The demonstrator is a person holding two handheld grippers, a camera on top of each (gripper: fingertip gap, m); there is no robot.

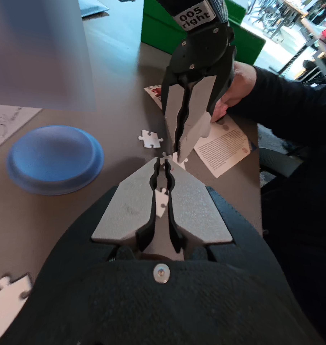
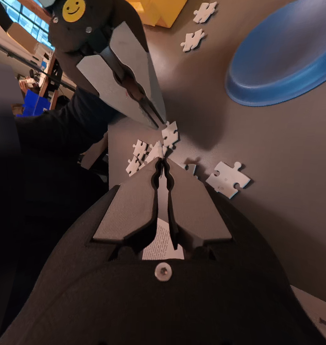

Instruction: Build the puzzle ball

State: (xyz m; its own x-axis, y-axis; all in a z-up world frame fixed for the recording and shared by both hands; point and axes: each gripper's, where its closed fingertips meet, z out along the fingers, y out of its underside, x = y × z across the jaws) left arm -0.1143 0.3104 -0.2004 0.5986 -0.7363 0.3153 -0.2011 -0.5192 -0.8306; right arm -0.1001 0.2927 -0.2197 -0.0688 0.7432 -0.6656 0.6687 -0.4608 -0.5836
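My left gripper (image 1: pixel 163 161) is shut on a white puzzle piece (image 1: pixel 165 155) at its tips. In the right wrist view the left gripper (image 2: pixel 161 124) comes in from the upper left, with its piece (image 2: pixel 169 134) hanging below. My right gripper (image 2: pixel 162 160) is shut on another white puzzle piece (image 2: pixel 157 149), held edge-on. In the left wrist view the right gripper (image 1: pixel 178 155) comes down from above with its piece (image 1: pixel 181 163). The two held pieces meet just above the grey table (image 1: pixel 121 112). The blue dome-shaped mould (image 1: pixel 53 160) lies to the left and also shows in the right wrist view (image 2: pixel 281 61).
Loose white pieces lie on the table (image 1: pixel 151 139), (image 1: pixel 161 201), (image 1: pixel 9 296), (image 2: pixel 227 179), (image 2: pixel 193 40), (image 2: pixel 138 147). A printed sheet (image 1: pixel 224 149) lies under the right gripper. A green box (image 1: pixel 158 28) stands at the back, a yellow box (image 2: pixel 158 11) opposite. The table edge (image 2: pixel 108 168) is close. The tips of both grippers are at nearly the same place. Between my left fingertips and the blue dome-shaped mould (image 1: pixel 53 160) there is roughly 11 centimeters. The right camera catches it too, in the right wrist view (image 2: pixel 266 43).
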